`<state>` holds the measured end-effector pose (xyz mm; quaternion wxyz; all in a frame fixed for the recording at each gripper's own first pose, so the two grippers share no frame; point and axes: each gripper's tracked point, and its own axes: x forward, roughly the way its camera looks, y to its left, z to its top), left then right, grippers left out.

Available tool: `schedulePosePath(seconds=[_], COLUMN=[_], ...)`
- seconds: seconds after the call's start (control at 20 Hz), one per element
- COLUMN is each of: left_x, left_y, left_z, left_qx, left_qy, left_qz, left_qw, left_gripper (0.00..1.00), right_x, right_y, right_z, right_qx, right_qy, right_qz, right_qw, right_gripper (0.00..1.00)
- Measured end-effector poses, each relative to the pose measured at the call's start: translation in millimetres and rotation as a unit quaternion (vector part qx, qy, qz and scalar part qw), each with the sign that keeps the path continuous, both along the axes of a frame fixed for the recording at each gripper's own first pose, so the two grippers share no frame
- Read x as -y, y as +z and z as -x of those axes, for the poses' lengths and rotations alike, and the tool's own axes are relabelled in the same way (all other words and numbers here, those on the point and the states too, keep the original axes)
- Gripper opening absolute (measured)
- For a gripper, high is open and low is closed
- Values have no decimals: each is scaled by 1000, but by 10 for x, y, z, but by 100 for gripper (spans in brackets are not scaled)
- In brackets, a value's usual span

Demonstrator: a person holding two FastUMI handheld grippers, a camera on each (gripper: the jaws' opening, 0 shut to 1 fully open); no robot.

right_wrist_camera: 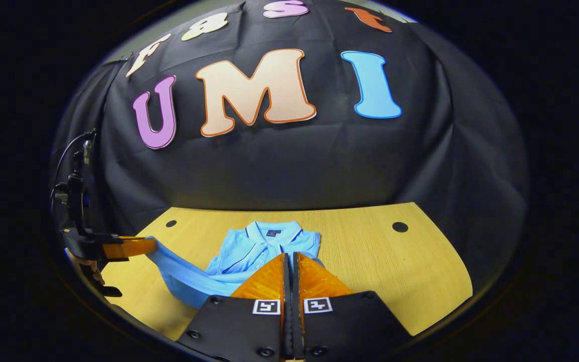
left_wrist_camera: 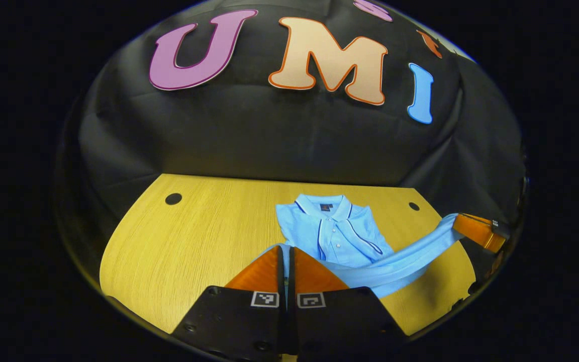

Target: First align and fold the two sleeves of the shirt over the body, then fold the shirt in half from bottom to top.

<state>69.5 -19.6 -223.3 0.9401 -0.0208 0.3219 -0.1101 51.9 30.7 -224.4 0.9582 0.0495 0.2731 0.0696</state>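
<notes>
Left gripper view has the left gripper closed on the bottom hem of the light blue shirt, lifted above the wooden worktop. The hem stretches as a taut band across to the right gripper, which pinches its other corner. Right gripper view shows the right gripper's own fingers pressed together on the fabric, with the collar end lying flat on the worktop beyond.

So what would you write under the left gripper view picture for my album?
Both grippers, left and right, lift the blue shirt's bottom edge above the wooden table.
</notes>
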Motion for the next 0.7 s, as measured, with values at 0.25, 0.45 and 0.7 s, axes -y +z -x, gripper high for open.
schedulePosePath(seconds=[0.25, 0.45, 0.7], left_x=[4, 61, 109], left_y=[-198, -446, -880], left_z=[-493, -923, -1313], left_qx=[-2, -5, -17], left_qy=[-9, -19, -35], left_qz=[0, -1, -24], left_qw=[1000, 1000, 999], left_gripper=[0, 0, 0], right_x=[25, 91, 179], right_y=[-239, -529, -1036], right_z=[-512, -930, -1211], right_qx=[0, -9, -40], right_qy=[-25, -52, -78], right_qz=[16, 22, 51], right_qw=[1000, 998, 995], right_gripper=[2, 2, 3])
